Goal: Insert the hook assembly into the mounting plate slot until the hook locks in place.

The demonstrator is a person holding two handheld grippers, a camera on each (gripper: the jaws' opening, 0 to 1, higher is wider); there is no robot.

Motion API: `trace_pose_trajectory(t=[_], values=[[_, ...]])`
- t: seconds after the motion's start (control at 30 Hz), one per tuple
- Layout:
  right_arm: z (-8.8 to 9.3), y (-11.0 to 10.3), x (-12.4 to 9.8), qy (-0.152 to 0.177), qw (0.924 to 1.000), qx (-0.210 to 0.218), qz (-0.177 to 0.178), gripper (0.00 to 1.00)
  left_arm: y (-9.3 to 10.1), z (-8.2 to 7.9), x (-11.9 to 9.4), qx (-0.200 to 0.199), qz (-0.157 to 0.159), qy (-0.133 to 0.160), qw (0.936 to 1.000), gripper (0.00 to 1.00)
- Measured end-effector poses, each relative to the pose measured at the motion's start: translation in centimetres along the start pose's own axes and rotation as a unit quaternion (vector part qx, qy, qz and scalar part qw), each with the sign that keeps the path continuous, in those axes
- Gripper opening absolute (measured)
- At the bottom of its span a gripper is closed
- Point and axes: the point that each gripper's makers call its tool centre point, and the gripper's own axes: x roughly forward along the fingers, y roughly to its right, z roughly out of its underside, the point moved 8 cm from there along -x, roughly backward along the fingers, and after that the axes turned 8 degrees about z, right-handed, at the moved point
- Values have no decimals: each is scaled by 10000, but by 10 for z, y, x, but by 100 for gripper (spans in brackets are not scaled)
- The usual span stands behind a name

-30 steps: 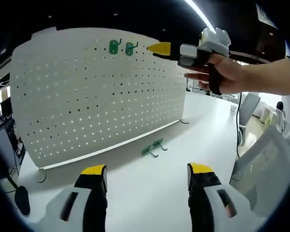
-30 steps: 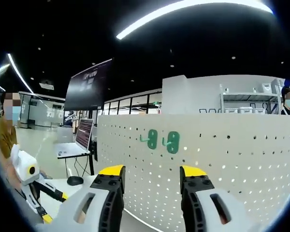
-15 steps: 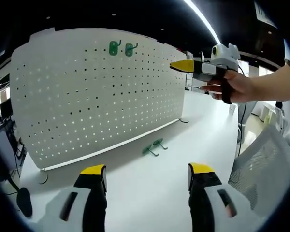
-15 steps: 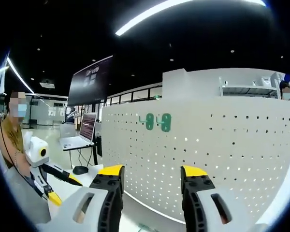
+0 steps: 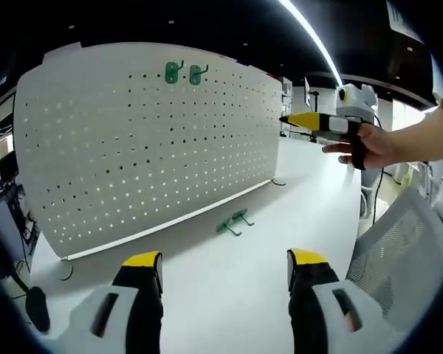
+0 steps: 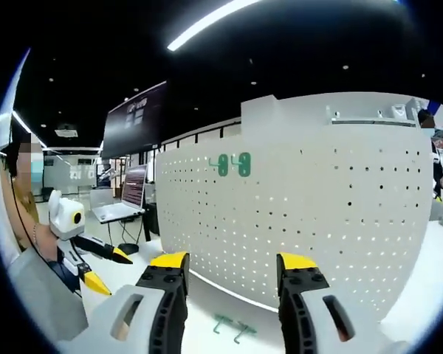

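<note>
A white pegboard stands upright on the white table, with two green hooks hung near its top edge; the same hooks show high on the pegboard in the right gripper view. Two more green hooks lie on the table before the board, also visible as loose hooks low in the right gripper view. My left gripper is open and empty, low over the table. My right gripper is open and empty; it appears held in a hand as the right gripper, off the board's right end.
The white table stretches in front of the board. A mesh chair back stands at the right. The left gripper comes in from the left beside a person. A laptop and a screen are behind.
The right gripper has drawn back from the pegboard's top, away to the right and lower. The board looks farther off in the right gripper view, and the loose hooks have come into sight.
</note>
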Motion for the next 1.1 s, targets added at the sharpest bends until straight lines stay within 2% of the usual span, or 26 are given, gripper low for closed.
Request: trace_pose_trajectory(t=[0.27, 0.7, 0.93, 1.03, 1.1], values=[[21, 3, -17, -206, 9997, 85, 91, 46, -2, 0, 1, -5, 27, 17, 10000, 71], [43, 4, -40, -453, 9986, 233, 157, 47, -5, 1, -2, -15, 40, 24, 10000, 71], [49, 5, -50, -488, 9978, 393, 222, 49, -6, 5, -3, -73, 35, 21, 10000, 72], [51, 3, -52, -567, 9976, 339, 210, 48, -5, 6, -4, -70, 35, -3, 10000, 72], [53, 2, -55, -547, 9972, 477, 194, 50, -5, 7, -4, -79, 34, -8, 10000, 72]])
